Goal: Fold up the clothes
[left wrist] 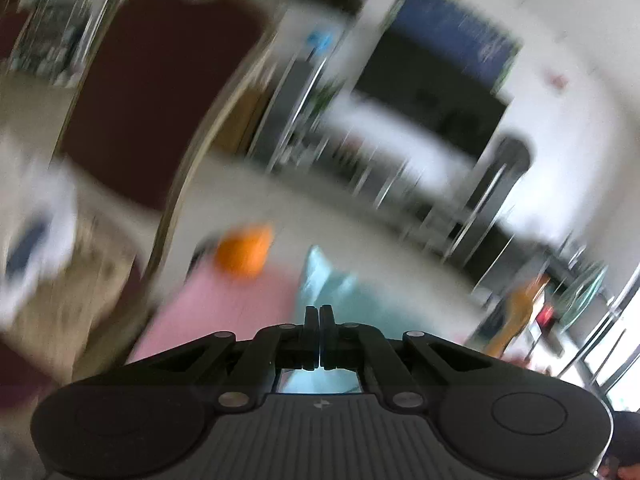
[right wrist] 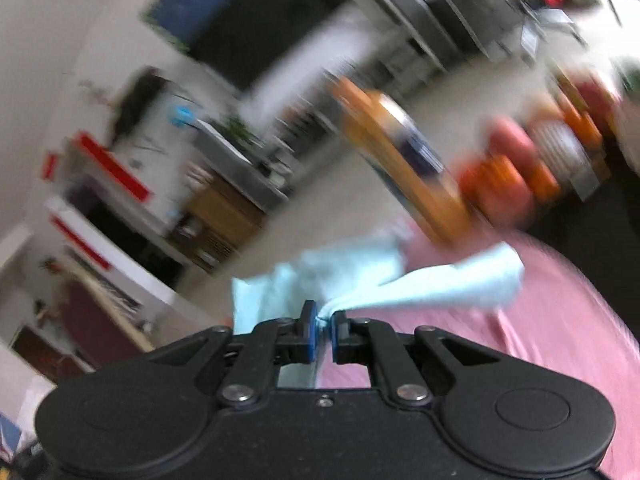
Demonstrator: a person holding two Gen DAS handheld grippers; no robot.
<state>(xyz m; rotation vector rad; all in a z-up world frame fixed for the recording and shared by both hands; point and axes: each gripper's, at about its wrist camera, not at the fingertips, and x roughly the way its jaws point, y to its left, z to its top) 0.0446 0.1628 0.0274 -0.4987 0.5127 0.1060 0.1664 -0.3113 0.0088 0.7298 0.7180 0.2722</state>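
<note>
Both views are smeared by motion. A light blue garment (right wrist: pixel 384 280) hangs over a pink sheet (right wrist: pixel 560 340), and my right gripper (right wrist: pixel 324 318) is shut on a bunched fold of it between the blue pads (right wrist: pixel 310 320). In the left wrist view the same light blue garment (left wrist: pixel 336 292) rises just past the fingertips and shows under the jaws. My left gripper (left wrist: pixel 320 314) is shut, with the fingers pressed together on what looks like the garment's edge. The pink sheet (left wrist: pixel 224 308) lies below and to the left.
A blurred orange object (left wrist: pixel 244 256) sits at the sheet's far edge. A dark red panel (left wrist: pixel 160 92) stands at the left. An orange box (right wrist: pixel 400 160) and a row of orange and red items (right wrist: pixel 520 176) lie beyond the sheet. Shelves and a dark screen (right wrist: pixel 260 28) line the far wall.
</note>
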